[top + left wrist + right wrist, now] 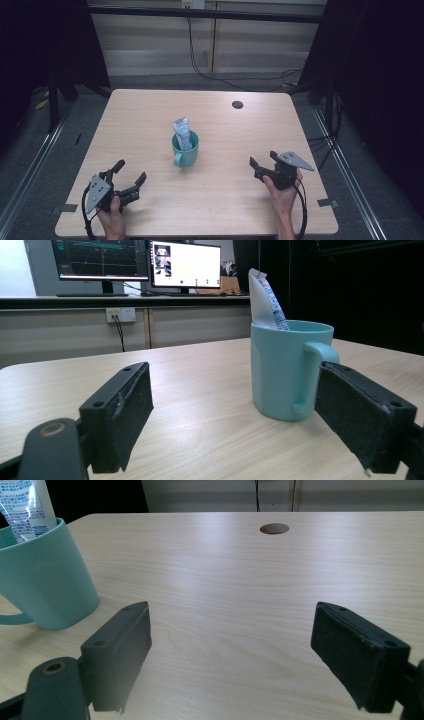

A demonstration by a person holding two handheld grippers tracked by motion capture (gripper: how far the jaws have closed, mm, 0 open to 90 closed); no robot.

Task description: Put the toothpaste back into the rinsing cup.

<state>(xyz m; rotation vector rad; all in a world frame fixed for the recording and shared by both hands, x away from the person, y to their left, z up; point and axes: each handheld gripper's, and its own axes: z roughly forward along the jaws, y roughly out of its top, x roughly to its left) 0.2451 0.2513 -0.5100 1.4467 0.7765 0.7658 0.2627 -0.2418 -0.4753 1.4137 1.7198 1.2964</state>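
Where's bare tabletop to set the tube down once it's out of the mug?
Bare wood lies between the teal ceramic mug and the right gripper, up to the round cable hole, and along the far-left part of the light wooden table. The one crowded spot is the centre, where the white-and-blue squeeze tube stands in the mug.

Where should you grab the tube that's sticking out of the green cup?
Probably by the flat crimped top of the tube, coming down from above. That end sticks up past the rim of the cup and leans toward the far left, while the cup wall hides the lower part. Closing the jaws across its flat faces should hold best. The left gripper and right gripper both sit open, apart from it.
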